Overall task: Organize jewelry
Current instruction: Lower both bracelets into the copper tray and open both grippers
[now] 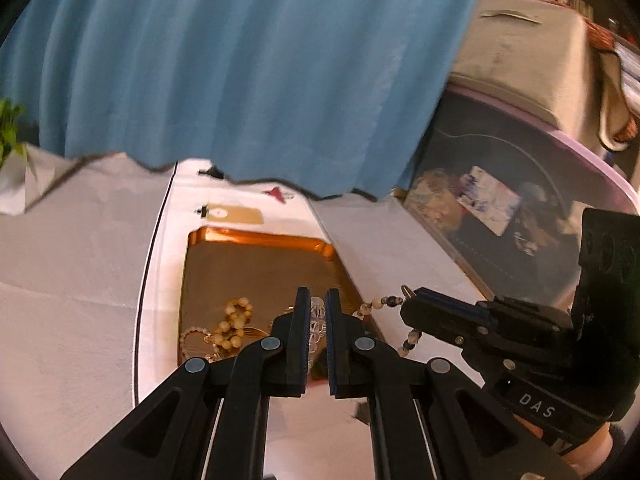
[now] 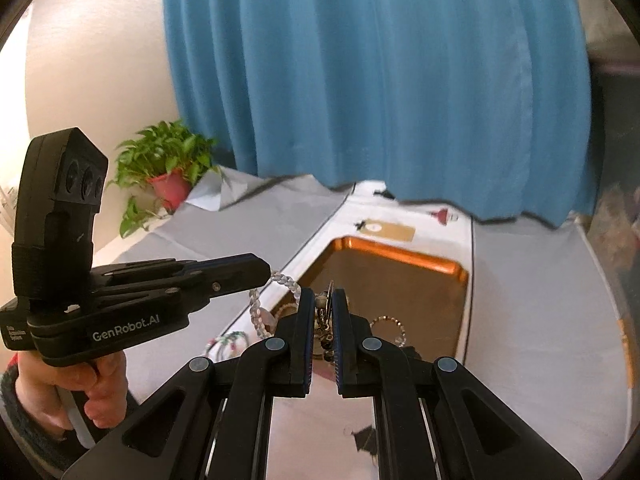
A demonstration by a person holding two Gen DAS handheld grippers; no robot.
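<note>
A copper-gold tray (image 1: 256, 268) lies on a white cloth, also seen in the right wrist view (image 2: 400, 276). My left gripper (image 1: 318, 306) is shut on a clear crystal bead bracelet (image 1: 316, 320), which hangs from its tip in the right wrist view (image 2: 260, 312). My right gripper (image 2: 325, 300) is shut on a black-and-white bead strand (image 2: 325, 328); that strand dangles from its tip in the left wrist view (image 1: 384, 304) over the tray's right edge. A cream pearl piece (image 1: 232, 324) and a thin bead ring (image 1: 192, 338) lie in the tray.
A blue curtain (image 1: 240, 80) hangs behind the table. A clear storage bin (image 1: 500, 216) stands at the right. A potted plant (image 2: 168, 168) stands at the far left. A gold tag (image 1: 234, 214) lies beyond the tray. A green-pink bracelet (image 2: 228, 342) lies on the cloth.
</note>
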